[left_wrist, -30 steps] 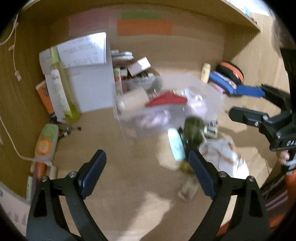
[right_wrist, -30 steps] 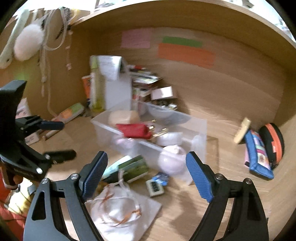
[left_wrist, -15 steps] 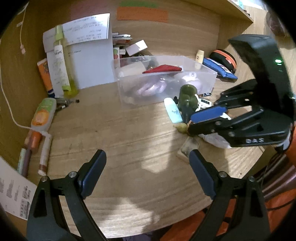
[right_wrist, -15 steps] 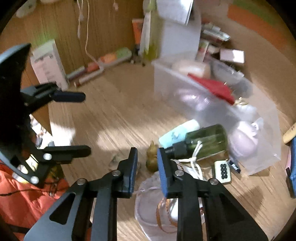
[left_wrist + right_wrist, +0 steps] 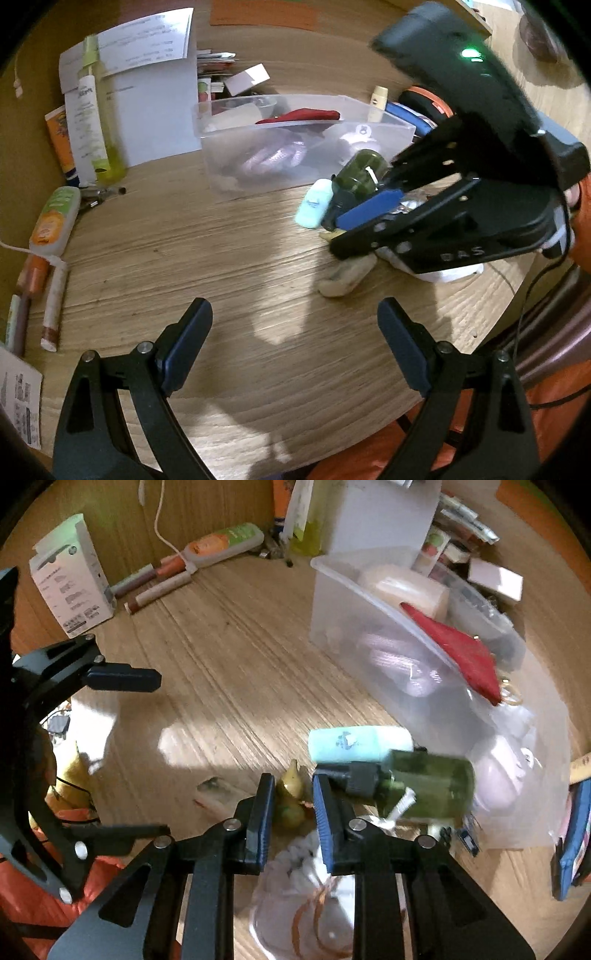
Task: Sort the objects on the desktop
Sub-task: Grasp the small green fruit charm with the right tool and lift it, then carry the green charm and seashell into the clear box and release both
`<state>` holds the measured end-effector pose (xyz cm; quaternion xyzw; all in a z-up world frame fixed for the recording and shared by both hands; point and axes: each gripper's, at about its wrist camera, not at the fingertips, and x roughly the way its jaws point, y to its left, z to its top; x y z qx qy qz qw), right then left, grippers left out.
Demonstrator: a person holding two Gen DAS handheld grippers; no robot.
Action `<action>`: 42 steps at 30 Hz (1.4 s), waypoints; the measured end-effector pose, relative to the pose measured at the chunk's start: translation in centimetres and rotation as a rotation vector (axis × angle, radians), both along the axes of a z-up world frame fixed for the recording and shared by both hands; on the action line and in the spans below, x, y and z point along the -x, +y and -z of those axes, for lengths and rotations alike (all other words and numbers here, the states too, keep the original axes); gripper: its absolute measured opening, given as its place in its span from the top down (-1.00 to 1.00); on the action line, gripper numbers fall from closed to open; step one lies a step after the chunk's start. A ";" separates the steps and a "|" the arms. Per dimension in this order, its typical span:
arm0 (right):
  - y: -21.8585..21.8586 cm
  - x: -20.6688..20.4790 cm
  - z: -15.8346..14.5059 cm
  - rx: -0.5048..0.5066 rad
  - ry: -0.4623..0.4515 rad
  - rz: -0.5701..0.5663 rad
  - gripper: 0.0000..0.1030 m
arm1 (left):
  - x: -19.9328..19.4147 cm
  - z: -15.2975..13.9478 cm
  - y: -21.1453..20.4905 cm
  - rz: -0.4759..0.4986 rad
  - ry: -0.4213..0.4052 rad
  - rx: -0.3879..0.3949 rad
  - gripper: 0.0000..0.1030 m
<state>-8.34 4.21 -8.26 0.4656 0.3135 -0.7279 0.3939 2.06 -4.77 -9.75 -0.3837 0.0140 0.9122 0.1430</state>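
Observation:
A clear plastic bin (image 5: 306, 147) (image 5: 424, 664) with a red pouch (image 5: 458, 653) and several items stands on the wooden desk (image 5: 184, 251). In front of it lie a dark green bottle (image 5: 428, 786) (image 5: 364, 171), a mint-green tube (image 5: 358, 744) (image 5: 314, 203) and a small yellow-green pear figure (image 5: 291, 797). My right gripper (image 5: 293, 797) (image 5: 354, 229) is narrowed around the pear figure, its blue pads close to its sides; contact is unclear. My left gripper (image 5: 295, 343) is open and empty above the desk's front.
A white drawstring pouch (image 5: 306, 904) lies under the right gripper. A small wrapped packet (image 5: 347, 277) (image 5: 218, 794) lies beside it. Tubes and pens (image 5: 51, 221) line the left wall, with a white box (image 5: 72, 579). Pencil cases (image 5: 421, 110) lie far right.
The right gripper closed from wide open to a narrow gap and lowered toward the pear figure. The left gripper pulled back toward the desk's front edge, still open.

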 end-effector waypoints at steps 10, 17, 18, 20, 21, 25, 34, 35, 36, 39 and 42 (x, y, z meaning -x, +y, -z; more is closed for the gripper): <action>0.4 -0.2 -0.1 -0.005 -0.003 -0.020 0.70 | 1.0 -0.5 0.6 0.011 0.005 -0.023 -0.78; 5.2 -0.2 -3.9 0.211 -0.011 0.081 0.70 | 2.2 0.0 2.9 0.047 -0.021 0.031 -0.75; 5.9 -0.2 -4.5 0.244 -0.011 0.097 0.70 | 2.4 0.1 3.3 0.045 -0.023 0.042 -0.71; 7.6 0.0 -6.0 0.314 -0.006 0.126 0.70 | 2.6 0.3 3.8 0.047 -0.029 0.062 -0.42; 8.1 0.4 -6.4 0.338 0.000 0.138 0.70 | 2.7 0.4 4.0 0.047 -0.033 0.071 -0.40; 10.2 0.3 -7.9 0.436 0.020 0.186 0.70 | 2.8 0.7 5.1 0.037 -0.021 0.109 -0.18; 13.7 0.7 -10.6 0.600 0.078 0.273 0.70 | 2.3 0.5 5.8 0.013 0.009 0.149 0.43; 14.2 0.7 -10.9 0.615 0.085 0.281 0.70 | 2.2 0.5 5.7 0.003 0.011 0.148 0.47; 14.6 0.8 -11.1 0.625 0.092 0.288 0.70 | 2.3 0.4 5.4 -0.010 0.010 0.147 0.48; 15.5 0.9 -11.8 0.647 0.120 0.310 0.70 | 2.3 0.1 4.5 -0.039 0.011 0.127 0.49; 16.3 1.2 -12.4 0.667 0.131 0.323 0.70 | 2.2 -0.7 3.6 -0.070 0.027 0.107 0.52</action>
